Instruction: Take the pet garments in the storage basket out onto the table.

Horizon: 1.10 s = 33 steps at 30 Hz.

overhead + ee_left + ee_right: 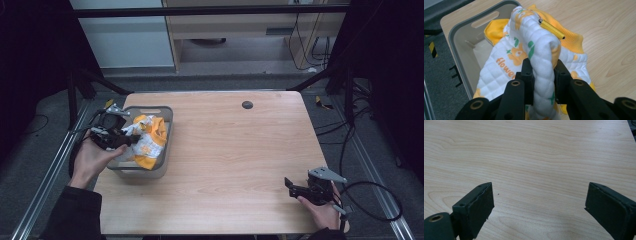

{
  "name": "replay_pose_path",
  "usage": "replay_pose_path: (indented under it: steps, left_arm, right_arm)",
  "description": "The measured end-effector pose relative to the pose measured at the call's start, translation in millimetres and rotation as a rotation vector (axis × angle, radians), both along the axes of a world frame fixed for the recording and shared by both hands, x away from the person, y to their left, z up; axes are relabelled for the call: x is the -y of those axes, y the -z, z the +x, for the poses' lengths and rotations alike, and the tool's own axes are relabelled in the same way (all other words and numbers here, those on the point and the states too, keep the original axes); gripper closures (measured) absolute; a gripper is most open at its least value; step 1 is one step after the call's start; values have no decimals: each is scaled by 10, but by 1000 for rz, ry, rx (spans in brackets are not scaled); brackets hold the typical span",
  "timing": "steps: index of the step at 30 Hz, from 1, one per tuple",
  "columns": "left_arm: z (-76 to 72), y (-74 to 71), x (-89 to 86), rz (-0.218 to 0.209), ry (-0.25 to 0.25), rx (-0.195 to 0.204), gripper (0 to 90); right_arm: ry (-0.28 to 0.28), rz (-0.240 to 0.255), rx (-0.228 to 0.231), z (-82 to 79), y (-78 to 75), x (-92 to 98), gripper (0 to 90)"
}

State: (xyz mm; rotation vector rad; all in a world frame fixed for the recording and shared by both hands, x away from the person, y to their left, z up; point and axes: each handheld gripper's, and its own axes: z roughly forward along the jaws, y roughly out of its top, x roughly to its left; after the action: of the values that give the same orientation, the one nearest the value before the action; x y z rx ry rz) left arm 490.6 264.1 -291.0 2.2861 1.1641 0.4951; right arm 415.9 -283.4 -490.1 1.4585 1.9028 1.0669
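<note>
Pinching a quilted white-and-orange garment [524, 50] over a grey bin [162, 117] at frame left, the left hand-held gripper [543, 77] clenched while the right hand-held gripper [539, 202] gaped above the surface [536, 150].

White quilted garment [541, 57] with orange flowers, green leaves; grey basket [461, 37]

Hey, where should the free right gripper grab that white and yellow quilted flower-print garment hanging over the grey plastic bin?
Probably the yellow ribbed hem draped over the grey plastic bin's table-side rim. It lies exposed and thin enough for open jaws. Bring the right gripper in across the bare wooden table, since the left gripper already pinches a raised fold of the white and yellow quilted garment.
</note>
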Motion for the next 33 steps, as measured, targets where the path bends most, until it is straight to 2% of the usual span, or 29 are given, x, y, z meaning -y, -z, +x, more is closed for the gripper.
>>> replay_pose_path:
  steps: [17, 33]
  left_arm:
    - [-230, -118, 317, 30, 131, 2, 744]
    - [-360, -138, 663, 43, 240, 1, 744]
  right_arm:
    - [0, -8, 5, -1, 0, 2, 81]
    - [-4, -7, 6, -4, -3, 1, 80]
